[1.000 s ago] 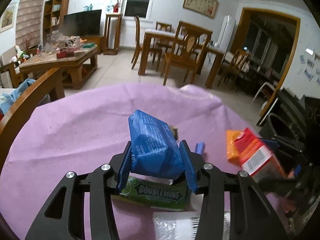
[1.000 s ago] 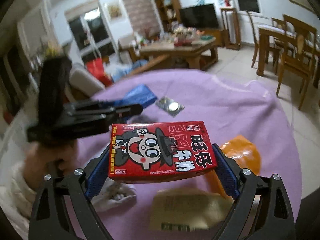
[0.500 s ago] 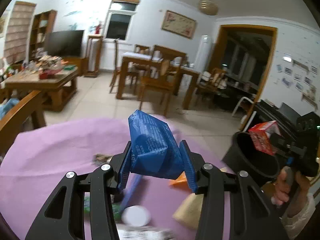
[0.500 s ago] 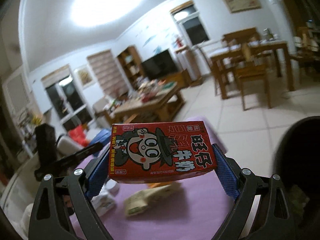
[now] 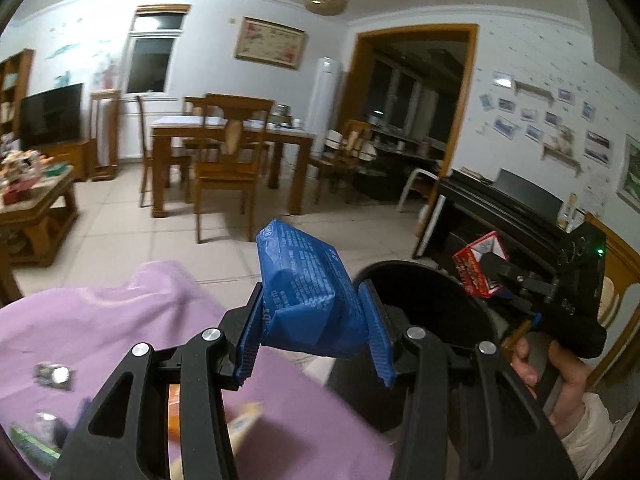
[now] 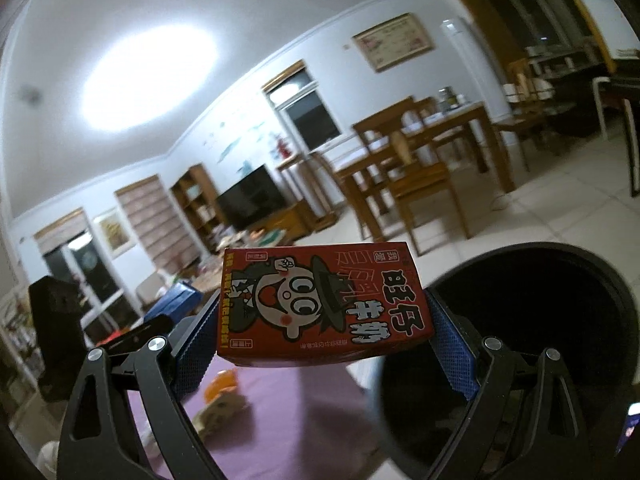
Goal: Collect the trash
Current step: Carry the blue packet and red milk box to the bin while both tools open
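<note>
The blue snack packet sits clamped in the left gripper, now raised off the purple tablecloth beside the rim of the black trash bin, where a second ago it hung low over the table. The red milk carton is pinched in the right gripper, which has swung from the table to the bin's mouth. The right hand grips its handle from below
</note>
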Tool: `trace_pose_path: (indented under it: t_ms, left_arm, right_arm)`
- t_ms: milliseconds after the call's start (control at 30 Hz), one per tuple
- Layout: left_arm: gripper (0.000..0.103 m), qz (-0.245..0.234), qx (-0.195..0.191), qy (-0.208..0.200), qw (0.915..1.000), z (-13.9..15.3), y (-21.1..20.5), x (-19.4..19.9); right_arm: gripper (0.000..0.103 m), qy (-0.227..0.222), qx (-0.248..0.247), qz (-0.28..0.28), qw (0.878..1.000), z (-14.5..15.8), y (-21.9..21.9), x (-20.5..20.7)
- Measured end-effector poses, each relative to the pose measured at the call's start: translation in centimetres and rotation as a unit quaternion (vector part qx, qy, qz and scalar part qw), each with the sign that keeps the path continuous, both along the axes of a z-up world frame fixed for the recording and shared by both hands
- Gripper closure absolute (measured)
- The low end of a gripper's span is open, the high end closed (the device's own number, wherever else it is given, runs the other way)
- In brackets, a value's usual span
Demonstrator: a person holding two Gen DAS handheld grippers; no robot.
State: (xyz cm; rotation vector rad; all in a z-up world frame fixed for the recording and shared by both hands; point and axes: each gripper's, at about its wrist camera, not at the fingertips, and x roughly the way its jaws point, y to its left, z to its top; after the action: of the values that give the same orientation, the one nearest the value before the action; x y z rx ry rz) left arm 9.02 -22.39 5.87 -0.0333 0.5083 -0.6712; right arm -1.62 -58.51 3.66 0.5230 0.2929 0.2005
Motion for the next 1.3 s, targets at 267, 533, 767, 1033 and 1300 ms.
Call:
trace_pose_path:
  t_ms: [267, 533, 767, 1033, 1300]
  left_arm:
    - [0.057, -0.06, 0.004, 0.016, 0.998, -2.3, -7.1, 0.4]
    - [0.057, -0.097, 0.021, 0.046, 0.994, -5.1, -11.3, 0.4]
    - [0.057, -0.109, 0.03, 0.059, 0.9918, -6.2, -12.7, 0.7]
    - [0.057, -0.118, 0.044, 0.06, 0.9903, -6.4, -14.4, 0.2]
    - [0.057, -0.125, 0.052, 0.06, 0.989, -6.4, -15.4, -0.1]
  right_arm:
    - [0.011, 0.007, 0.03, -0.078, 0.996, -2.8, -8.1, -2.1]
    - [0.011, 0.017, 0.031, -0.106, 0.994, -5.5, -10.6, -3.5]
    - [0.011, 0.026, 0.035, -0.115, 0.992, -7.0, -10.6, -2.7]
    - [0.011, 0.039, 0.04, -0.118, 0.991, -8.6, -10.3, -2.1]
    - [0.011, 0.047, 0.043, -0.122, 0.991, -9.5, -10.2, -1.9]
